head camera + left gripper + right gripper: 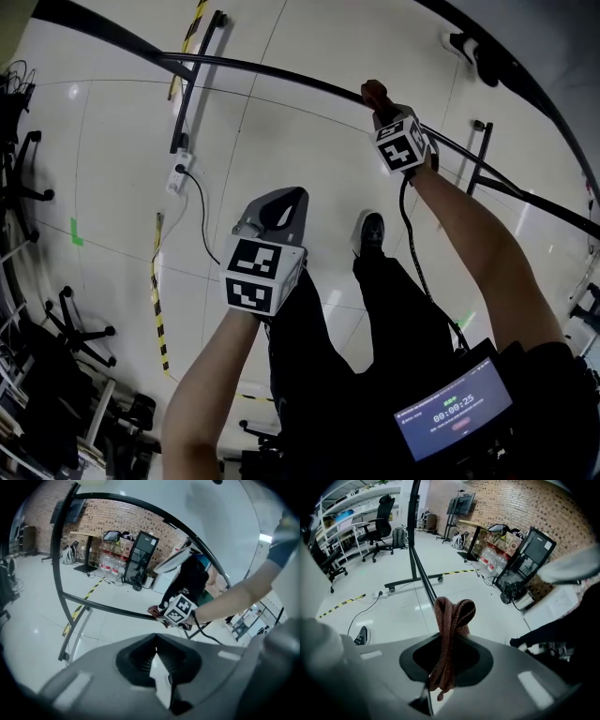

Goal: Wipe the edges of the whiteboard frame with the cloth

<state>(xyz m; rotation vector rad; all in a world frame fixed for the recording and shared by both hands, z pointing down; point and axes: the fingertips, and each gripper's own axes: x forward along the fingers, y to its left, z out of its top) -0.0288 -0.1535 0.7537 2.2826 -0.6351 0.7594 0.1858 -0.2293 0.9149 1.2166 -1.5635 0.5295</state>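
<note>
The whiteboard's black frame edge (281, 73) arcs across the top of the head view. My right gripper (377, 101) reaches up to it, shut on a reddish-brown cloth (372, 91) that lies against the edge. In the right gripper view the cloth (451, 616) hangs folded between the jaws, just in front of the frame bar (423, 581). My left gripper (284, 199) hovers lower, away from the frame, jaws shut with nothing in them (157, 656). The left gripper view shows the right gripper (161, 616) and the cloth (154, 612) on the frame bar (112, 610).
Office chairs (33, 183) crowd the left side. A power strip with cable (178, 175) and yellow-black tape (157, 300) lie on the floor by the stand's foot (192, 80). The person's legs and shoe (372, 230) are below, a timer screen (453, 408) at the lower right.
</note>
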